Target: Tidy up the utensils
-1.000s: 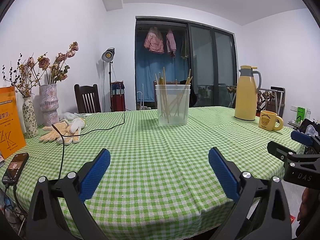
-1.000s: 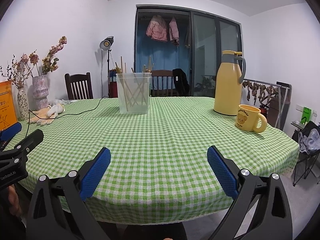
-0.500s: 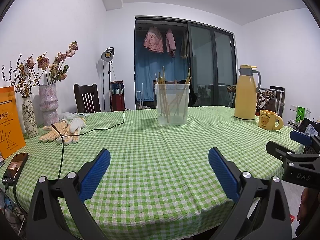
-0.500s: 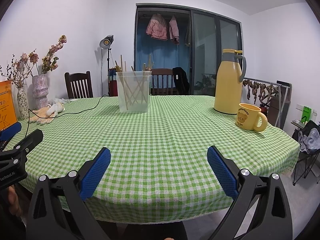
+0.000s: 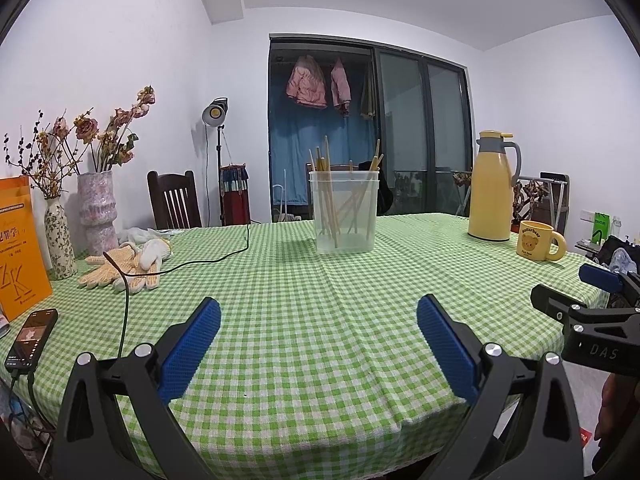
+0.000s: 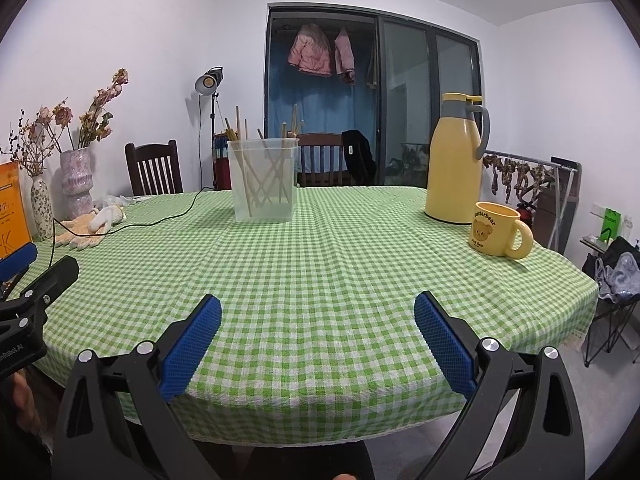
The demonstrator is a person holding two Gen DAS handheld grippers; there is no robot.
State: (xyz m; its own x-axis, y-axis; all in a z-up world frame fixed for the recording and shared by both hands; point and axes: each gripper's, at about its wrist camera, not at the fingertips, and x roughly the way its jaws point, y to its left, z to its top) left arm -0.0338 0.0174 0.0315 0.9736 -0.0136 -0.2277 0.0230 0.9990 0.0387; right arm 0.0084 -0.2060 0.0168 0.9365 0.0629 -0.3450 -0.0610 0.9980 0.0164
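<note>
Change: nothing has moved; both my grippers hover at the near counter edge as before.
Left gripper point(image 5: 318, 336): jaws wide apart, empty, touching nothing.
Chopsticks point(image 5: 335, 208): pale wooden sticks leaning crossed in the clear tub point(image 5: 345, 216), mid-counter point(image 5: 304, 320), far side.
Right gripper point(image 6: 318, 334): jaws wide apart, empty.

White walls point(image 5: 120, 60), dark glass doors point(image 5: 420, 136), wooden chair point(image 5: 174, 200).

The yellow mug point(image 6: 496, 230) reads "Butterbear" (smaller words below are blurred). The right gripper point(image 5: 592, 350) bears "DAS". The green bag point(image 5: 601, 229) says "mucun".
</note>
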